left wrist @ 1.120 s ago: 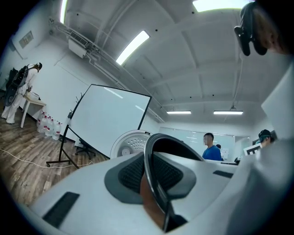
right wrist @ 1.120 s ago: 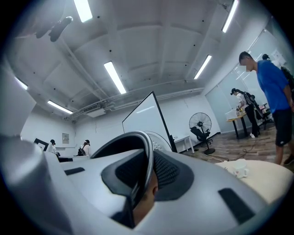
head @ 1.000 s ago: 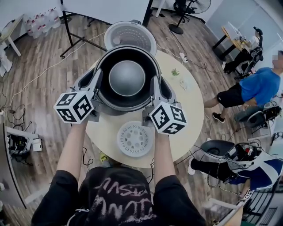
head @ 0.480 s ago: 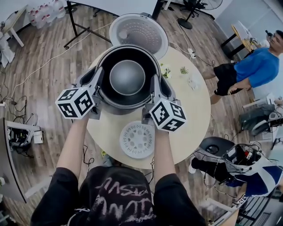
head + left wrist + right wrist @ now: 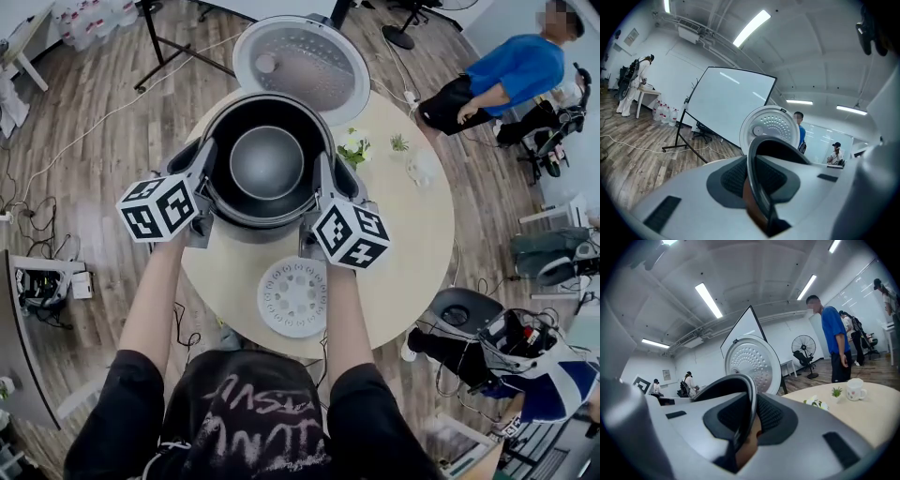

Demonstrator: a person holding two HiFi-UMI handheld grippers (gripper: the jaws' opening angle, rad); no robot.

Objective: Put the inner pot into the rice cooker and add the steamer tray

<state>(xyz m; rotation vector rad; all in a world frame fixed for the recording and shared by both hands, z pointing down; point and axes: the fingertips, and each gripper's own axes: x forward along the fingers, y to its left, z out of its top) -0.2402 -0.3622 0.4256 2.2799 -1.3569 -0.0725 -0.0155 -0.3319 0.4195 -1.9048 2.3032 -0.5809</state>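
by the open rice cooker lid (image 5: 302,58), left gripper (image 5: 208,161) and right gripper (image 5: 322,174) jaws clamp the inner pot (image 5: 267,161) rim; lower it level and centred. steamer tray (image 5: 292,296) lies on the surface (image 5: 403,246).

Black inner pot (image 5: 267,161), white steamer tray (image 5: 293,297)

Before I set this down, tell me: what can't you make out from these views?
Rice cooker body: head view, hidden beneath the inner pot; only its open lid shows.
Gap under the pot: both gripper views, blocked by the left gripper and right gripper themselves.
Steamer tray: outside both gripper views.
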